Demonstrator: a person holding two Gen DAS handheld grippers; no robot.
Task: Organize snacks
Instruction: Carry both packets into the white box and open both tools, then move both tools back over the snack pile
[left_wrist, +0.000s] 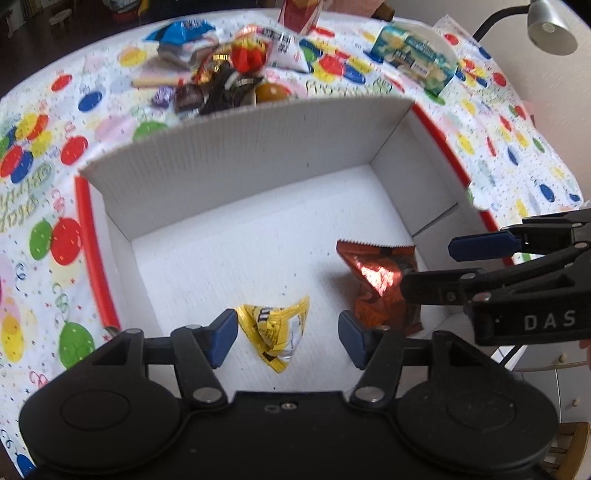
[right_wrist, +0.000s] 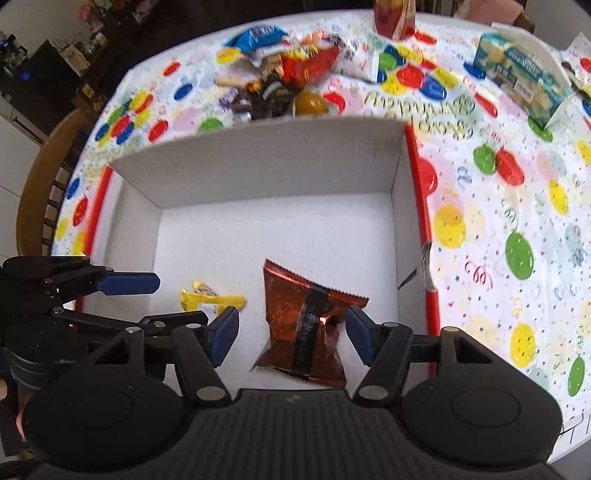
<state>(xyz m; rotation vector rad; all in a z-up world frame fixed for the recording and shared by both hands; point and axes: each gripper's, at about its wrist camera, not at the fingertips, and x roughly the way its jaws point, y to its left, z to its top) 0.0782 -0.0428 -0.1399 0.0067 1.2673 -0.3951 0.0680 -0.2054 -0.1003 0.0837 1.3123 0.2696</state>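
Two snack packets (left_wrist: 275, 328) (right_wrist: 306, 328) between spread hand-held gripper (left_wrist: 286, 339) (right_wrist: 291, 336) fingers.

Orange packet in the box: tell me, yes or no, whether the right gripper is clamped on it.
No. The right gripper stands open above the orange packet, which lies loose on the floor of the white box.

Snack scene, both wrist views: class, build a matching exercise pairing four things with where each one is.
Things:
1. yellow candy packet
2. orange foil packet
3. teal snack box
4. snack pile

Places:
A. on the tablecloth beyond the white box's far wall
B. in the box, between the right gripper's open fingers
C. far right of the table, near the lamp
D. in the box, below the left gripper

Pairs: 1-D, 2-B, 3-C, 4-A
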